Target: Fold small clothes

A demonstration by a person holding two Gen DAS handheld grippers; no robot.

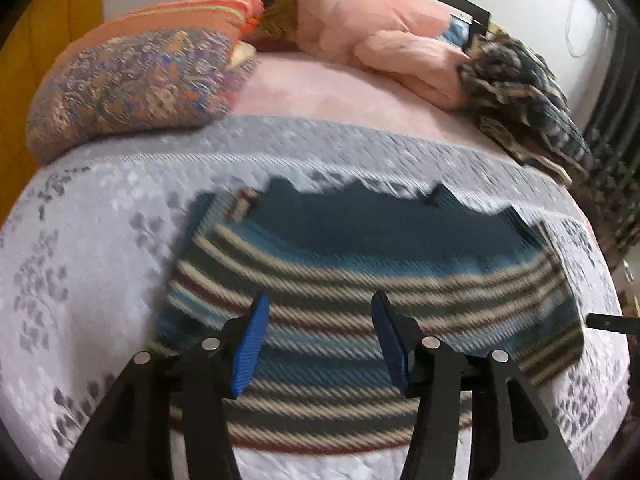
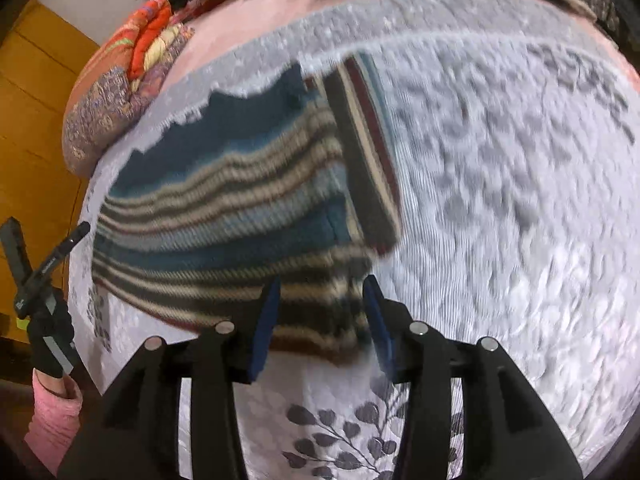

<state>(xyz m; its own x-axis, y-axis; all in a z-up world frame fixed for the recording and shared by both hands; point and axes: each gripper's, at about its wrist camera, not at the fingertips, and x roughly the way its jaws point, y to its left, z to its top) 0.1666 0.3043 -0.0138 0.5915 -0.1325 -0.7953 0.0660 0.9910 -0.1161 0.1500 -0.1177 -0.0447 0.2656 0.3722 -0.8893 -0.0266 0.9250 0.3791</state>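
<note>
Presently: left gripper (image 1: 320, 340) and right gripper (image 2: 320, 320), jaws spread wide, holding nothing, above the striped sweater (image 1: 360, 280). Sweater: flat on the grey leaf-print bedspread (image 1: 100, 260), long axis across the bed, one side folded over. Beyond: patterned pillow (image 1: 132, 92), pink blanket (image 1: 392, 48).

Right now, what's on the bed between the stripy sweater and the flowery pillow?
Nothing: just bare grey leaf-patterned bedspread between the striped sweater and the floral pillow. The left wrist view shows it best.
</note>
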